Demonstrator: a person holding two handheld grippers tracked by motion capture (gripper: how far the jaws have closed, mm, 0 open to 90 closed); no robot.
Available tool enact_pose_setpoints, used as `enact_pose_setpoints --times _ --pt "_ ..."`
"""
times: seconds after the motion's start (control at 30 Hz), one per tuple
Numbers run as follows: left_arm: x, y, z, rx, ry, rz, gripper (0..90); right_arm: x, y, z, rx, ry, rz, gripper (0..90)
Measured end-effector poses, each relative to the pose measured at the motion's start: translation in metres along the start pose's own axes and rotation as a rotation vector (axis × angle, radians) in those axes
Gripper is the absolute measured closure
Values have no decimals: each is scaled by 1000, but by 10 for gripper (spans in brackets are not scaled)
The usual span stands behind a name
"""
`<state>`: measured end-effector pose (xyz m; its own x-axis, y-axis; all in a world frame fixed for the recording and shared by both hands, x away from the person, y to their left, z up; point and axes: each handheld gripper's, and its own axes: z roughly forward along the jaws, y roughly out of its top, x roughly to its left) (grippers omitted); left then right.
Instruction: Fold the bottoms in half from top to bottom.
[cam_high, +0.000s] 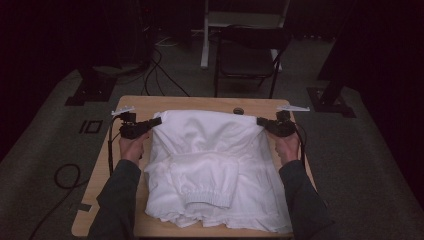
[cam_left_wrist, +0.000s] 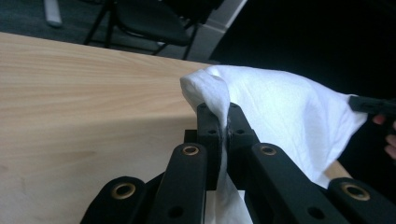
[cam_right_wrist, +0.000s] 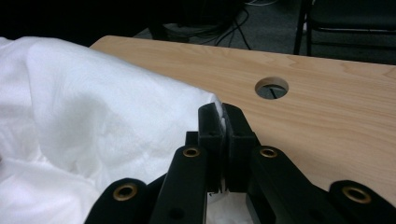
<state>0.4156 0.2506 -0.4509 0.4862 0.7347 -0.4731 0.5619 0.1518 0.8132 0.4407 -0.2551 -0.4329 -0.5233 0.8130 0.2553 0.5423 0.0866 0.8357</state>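
High view: my left gripper (cam_high: 159, 120) and right gripper (cam_high: 258, 120) each clamp one far corner of the white garment (cam_high: 210, 160), cloth stretched between the two sets of jaws and sagging back toward me over the wooden table (cam_high: 100, 185). The rest of the garment lies bunched on the table below and between the jaws, a ribbed cuff on top near my side. My hands sit just behind the jaws, sleeves coming in from the near edge. A black chair (cam_high: 250, 55) stands past the table's far edge, beyond the jaws. Left gripper view: left gripper (cam_left_wrist: 224, 122) is clenched on a fold of the white garment (cam_left_wrist: 289, 112); cloth pokes up above the jaw tips and runs off to the right of them toward the other gripper, at the right edge. Bare table (cam_left_wrist: 84, 107) lies left of the jaws. Right gripper view: right gripper (cam_right_wrist: 223, 122) is clenched on the garment's edge (cam_right_wrist: 93, 102), a sliver of white between the pads; cloth spreads left of the jaws. A round cable hole (cam_right_wrist: 272, 87) in the table (cam_right_wrist: 336, 121) sits ahead and right of the tips.
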Motion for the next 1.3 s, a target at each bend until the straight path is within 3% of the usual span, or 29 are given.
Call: enact_pose_setpoints --times 0.37,0.53,0.7,0.87,1.0,1.13,1.3 --pt "-31 -29 -41 36 -41 76 879 16 -30 -40 23 57 -73 878" --pt "-40 -61 -57 90 -48 94 878 24 -60 -56 61 99 -85 877" --pt "-43 -105 -63 200 -41 85 876 33 -96 -62 123 122 -95 877" --pt "-47 -138 -50 335 29 146 872 38 -135 -54 233 140 -92 877" --pt "-46 -149 -29 399 83 206 869 40 -152 -33 319 125 -101 876" --pt "-40 -146 -15 388 100 204 868 40 -153 -14 358 87 -135 877" --pt "-28 -131 4 355 141 197 867 29 -140 2 340 55 -116 877"
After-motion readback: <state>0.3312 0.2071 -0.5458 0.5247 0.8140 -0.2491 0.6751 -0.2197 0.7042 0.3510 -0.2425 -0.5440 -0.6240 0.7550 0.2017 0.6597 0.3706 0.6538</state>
